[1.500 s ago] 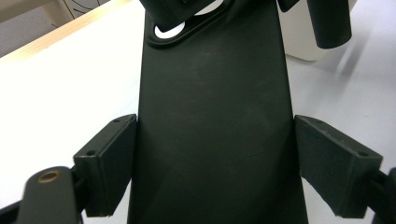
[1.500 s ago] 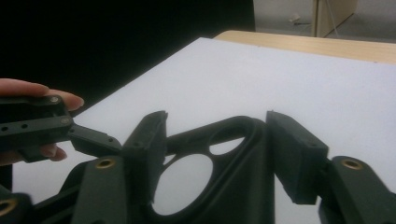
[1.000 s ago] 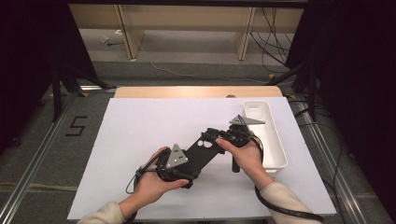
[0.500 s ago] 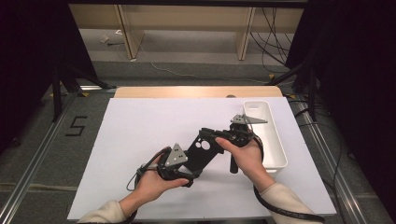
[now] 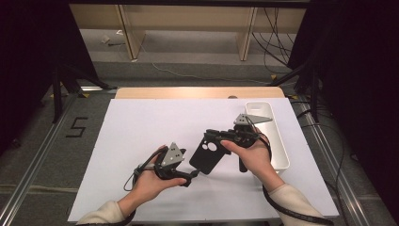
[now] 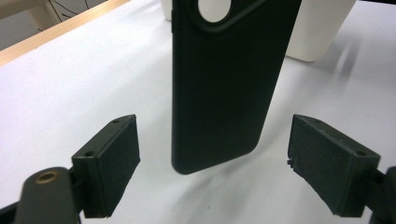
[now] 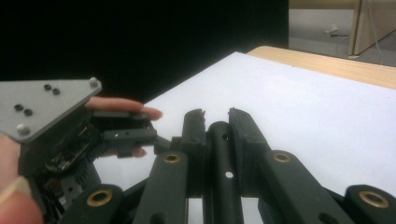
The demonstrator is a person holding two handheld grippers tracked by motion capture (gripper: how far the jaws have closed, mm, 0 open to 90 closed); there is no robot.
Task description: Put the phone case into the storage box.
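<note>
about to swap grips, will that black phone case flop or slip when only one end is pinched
The phone case is probably light and fairly stiff: the right gripper pinches its top edge and it hangs straight, no sag. Its matte skin likely grips well. The left gripper stands open around its free lower end, so it may swing a bit.

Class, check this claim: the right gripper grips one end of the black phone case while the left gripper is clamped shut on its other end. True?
Not quite. The left gripper stands open, its pads clear of the black phone case, as the left gripper view shows. The right gripper does grip one end.
</note>
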